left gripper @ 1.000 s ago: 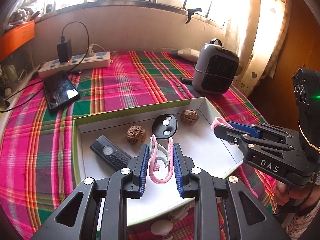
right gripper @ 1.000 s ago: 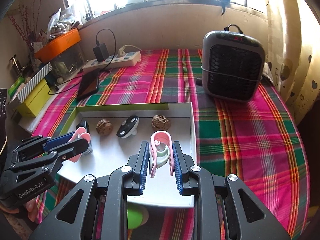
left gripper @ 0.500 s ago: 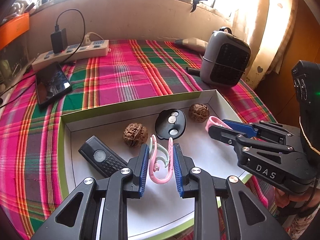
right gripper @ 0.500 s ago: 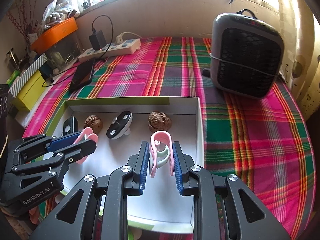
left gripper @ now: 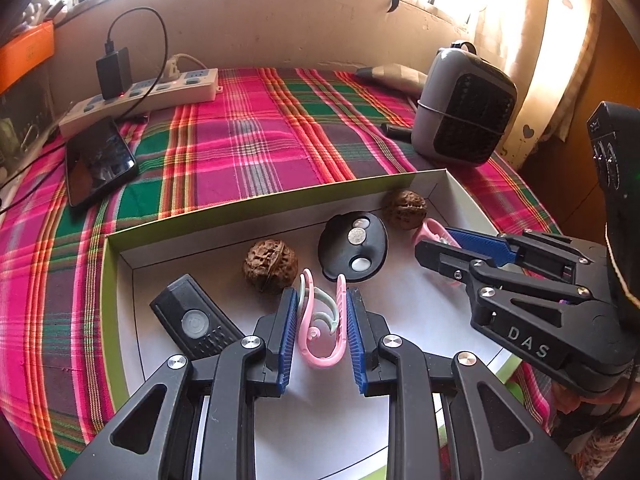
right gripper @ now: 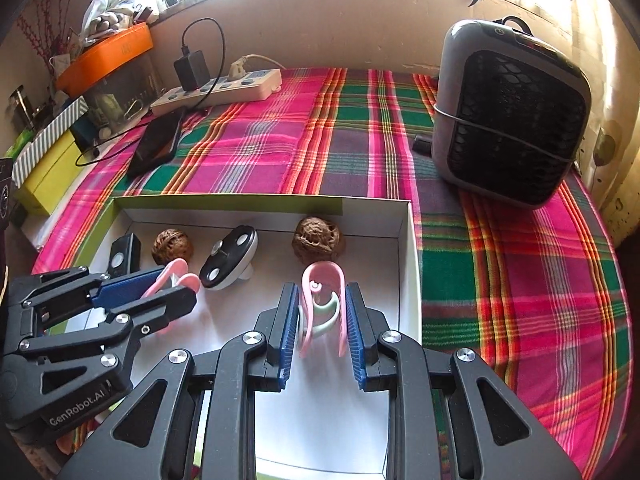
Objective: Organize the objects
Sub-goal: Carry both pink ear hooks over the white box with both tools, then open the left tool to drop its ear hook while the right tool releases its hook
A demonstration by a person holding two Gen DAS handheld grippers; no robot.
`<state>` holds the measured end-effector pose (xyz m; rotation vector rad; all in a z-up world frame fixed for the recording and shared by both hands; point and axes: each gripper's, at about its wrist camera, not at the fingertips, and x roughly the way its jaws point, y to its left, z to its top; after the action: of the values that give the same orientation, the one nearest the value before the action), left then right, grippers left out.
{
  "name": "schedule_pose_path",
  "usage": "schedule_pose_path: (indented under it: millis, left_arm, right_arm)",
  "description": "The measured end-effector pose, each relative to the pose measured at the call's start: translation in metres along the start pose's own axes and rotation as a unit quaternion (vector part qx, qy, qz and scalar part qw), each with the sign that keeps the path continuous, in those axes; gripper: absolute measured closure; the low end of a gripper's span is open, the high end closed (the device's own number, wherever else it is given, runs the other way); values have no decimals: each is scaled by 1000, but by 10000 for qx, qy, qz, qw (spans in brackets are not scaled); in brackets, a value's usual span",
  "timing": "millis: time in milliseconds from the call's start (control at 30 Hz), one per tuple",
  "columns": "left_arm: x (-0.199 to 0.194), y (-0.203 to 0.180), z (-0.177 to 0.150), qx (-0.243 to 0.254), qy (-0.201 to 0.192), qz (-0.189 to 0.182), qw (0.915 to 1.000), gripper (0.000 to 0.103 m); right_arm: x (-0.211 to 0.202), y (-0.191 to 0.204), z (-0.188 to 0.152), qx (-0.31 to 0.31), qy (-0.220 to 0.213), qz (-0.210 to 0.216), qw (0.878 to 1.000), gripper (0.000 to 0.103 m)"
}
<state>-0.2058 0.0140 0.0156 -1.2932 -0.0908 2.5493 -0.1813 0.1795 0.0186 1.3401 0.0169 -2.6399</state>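
Note:
My left gripper (left gripper: 322, 300) is shut on a pink and mint plastic clip (left gripper: 322, 326), held just above the floor of a white tray with a green rim (left gripper: 240, 232). My right gripper (right gripper: 322, 292) is shut on a second, matching pink clip (right gripper: 322, 304) near the tray's right wall (right gripper: 410, 264). Each gripper shows in the other's view: the right gripper (left gripper: 436, 240) and the left gripper (right gripper: 180, 284). In the tray lie two walnuts (left gripper: 270, 266) (left gripper: 404, 208), a black key fob (left gripper: 354, 246) and a small black remote (left gripper: 194, 322).
A grey heater (right gripper: 508, 120) stands at the back right on the plaid cloth. At the back left are a power strip (left gripper: 152, 96) with a charger and a dark phone (left gripper: 98, 160). An orange box (right gripper: 106, 56) and a yellow box (right gripper: 44, 172) sit at the far left.
Both grippers have moved forward and down over the tray, each still gripping its clip. The tray and its contents now look nearer.

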Motion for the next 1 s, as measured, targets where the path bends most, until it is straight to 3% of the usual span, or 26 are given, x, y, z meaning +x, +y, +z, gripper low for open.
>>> schedule_pose_path:
  millis: [1000]
  left_arm:
    - [4, -1, 2, -12, 17, 45, 10000, 81]
  right_arm:
    - [5, 5, 2, -163, -115, -139, 9997, 78]
